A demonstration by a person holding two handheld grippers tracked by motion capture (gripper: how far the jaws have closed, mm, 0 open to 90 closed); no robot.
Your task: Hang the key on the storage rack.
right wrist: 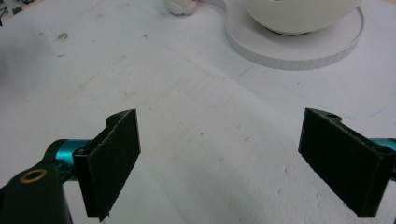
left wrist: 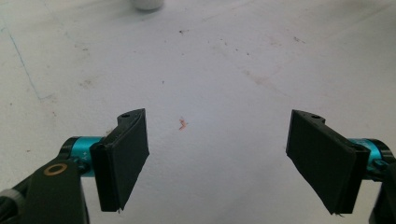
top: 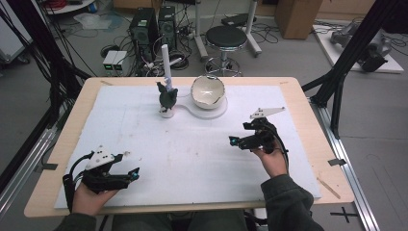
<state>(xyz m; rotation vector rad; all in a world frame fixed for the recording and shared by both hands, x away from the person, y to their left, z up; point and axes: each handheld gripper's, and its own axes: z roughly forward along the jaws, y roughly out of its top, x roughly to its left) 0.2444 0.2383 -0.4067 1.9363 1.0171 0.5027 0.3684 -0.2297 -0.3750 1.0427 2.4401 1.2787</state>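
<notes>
A white bowl (top: 208,91) rests on a round white disc (top: 217,111) at the back middle of the table. To its left a dark green object (top: 167,96) stands on a small white base, with a white rod (top: 166,62) rising from it. My left gripper (top: 134,173) is held low near the front left, its jaws open over bare sheet (left wrist: 218,140). My right gripper (top: 235,141) hovers at mid right, open and empty (right wrist: 219,140), pointing toward the bowl (right wrist: 299,14) and disc (right wrist: 299,53).
A white foam sheet (top: 192,144) covers most of the wooden table (top: 308,103); it bears a small red mark (left wrist: 182,123). Beyond the far edge are a stool (top: 225,37), computer towers (top: 144,26) and cables on the floor. Black frame posts (top: 353,45) stand at both sides.
</notes>
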